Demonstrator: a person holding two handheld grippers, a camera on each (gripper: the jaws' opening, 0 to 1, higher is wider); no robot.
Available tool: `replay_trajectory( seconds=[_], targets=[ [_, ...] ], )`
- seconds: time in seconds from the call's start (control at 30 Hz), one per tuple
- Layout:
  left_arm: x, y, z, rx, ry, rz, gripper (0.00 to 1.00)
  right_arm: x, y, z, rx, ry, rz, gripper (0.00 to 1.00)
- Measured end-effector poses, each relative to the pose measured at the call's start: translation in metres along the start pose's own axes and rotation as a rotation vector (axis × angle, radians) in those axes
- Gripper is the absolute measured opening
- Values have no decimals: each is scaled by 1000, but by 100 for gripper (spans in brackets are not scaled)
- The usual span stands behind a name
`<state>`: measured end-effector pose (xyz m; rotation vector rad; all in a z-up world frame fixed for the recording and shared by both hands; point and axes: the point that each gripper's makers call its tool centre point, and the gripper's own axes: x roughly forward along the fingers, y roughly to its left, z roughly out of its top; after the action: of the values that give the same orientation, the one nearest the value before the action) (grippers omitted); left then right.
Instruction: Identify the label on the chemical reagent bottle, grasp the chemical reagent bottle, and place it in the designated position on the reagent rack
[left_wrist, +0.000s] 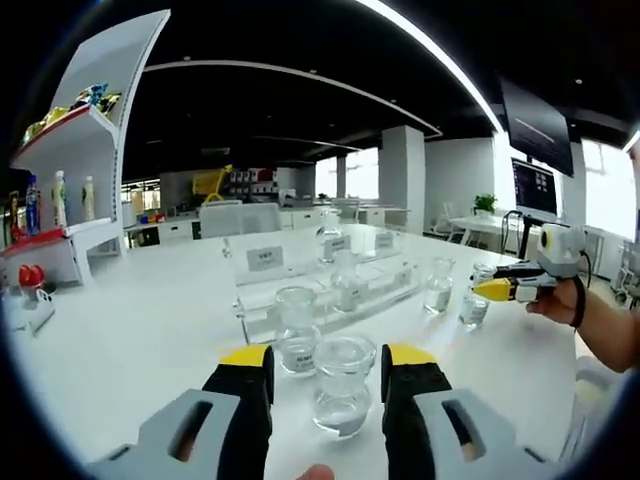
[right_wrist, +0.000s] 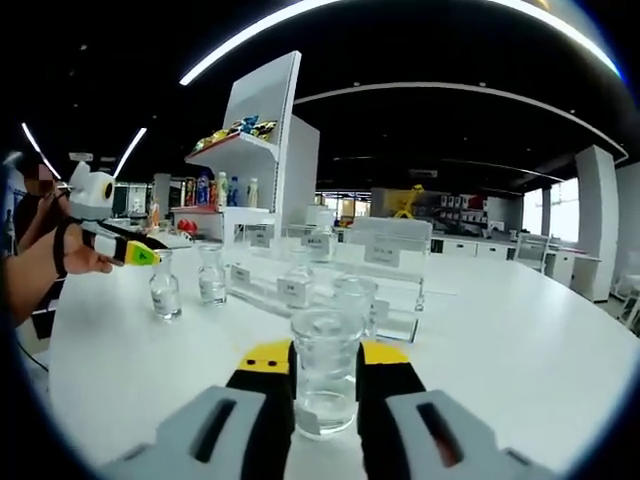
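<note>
Item: clear glass reagent bottle (right_wrist: 324, 368), wide-mouthed, upright on the white table (right_wrist: 520, 330), in front of the clear acrylic reagent rack (right_wrist: 385, 262). Pinched at its sides between the jaws of the right gripper (right_wrist: 324, 385); a small label shows low on the glass, text too small to read.

Item: second reagent bottle (left_wrist: 342, 383), same type, upright on the table before the rack (left_wrist: 330, 285). It stands between the spread jaws of the left gripper (left_wrist: 328, 385), with gaps visible on both sides.

Item: third bottle (left_wrist: 296, 342), just beyond the second one, nearer the rack, labelled.

Item: rack, stepped, with white label cards on its tiers and further bottles (left_wrist: 347, 280) standing in it.

Item: two loose bottles (right_wrist: 165, 290) beside the rack's end, under the yellow tip of the left gripper as seen in the right gripper view.

Item: white shelving unit (right_wrist: 255, 140) behind the rack, holding coloured bottles and packets.
</note>
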<state>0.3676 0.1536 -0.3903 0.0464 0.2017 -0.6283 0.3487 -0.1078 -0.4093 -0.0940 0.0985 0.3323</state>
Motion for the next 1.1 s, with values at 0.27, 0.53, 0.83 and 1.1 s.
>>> replay_trajectory(
  seconds=[0.27, 0.53, 0.83, 1.1],
  targets=[
    [-1, 1, -8, 28, 16, 12, 42, -1, -1, -1, 11, 2, -1, 20],
    [-4, 0, -4, 23, -12, 0, 43, -5, -1, 5, 31, -7, 12, 19],
    [-9, 1, -10, 9, -5, 3, 47, -14, 3, 26, 27, -25, 36, 19],
    [-15, -1, -4, 15, -16, -6, 47, -13, 3, 36, 30, -27, 47, 19]
  ],
)
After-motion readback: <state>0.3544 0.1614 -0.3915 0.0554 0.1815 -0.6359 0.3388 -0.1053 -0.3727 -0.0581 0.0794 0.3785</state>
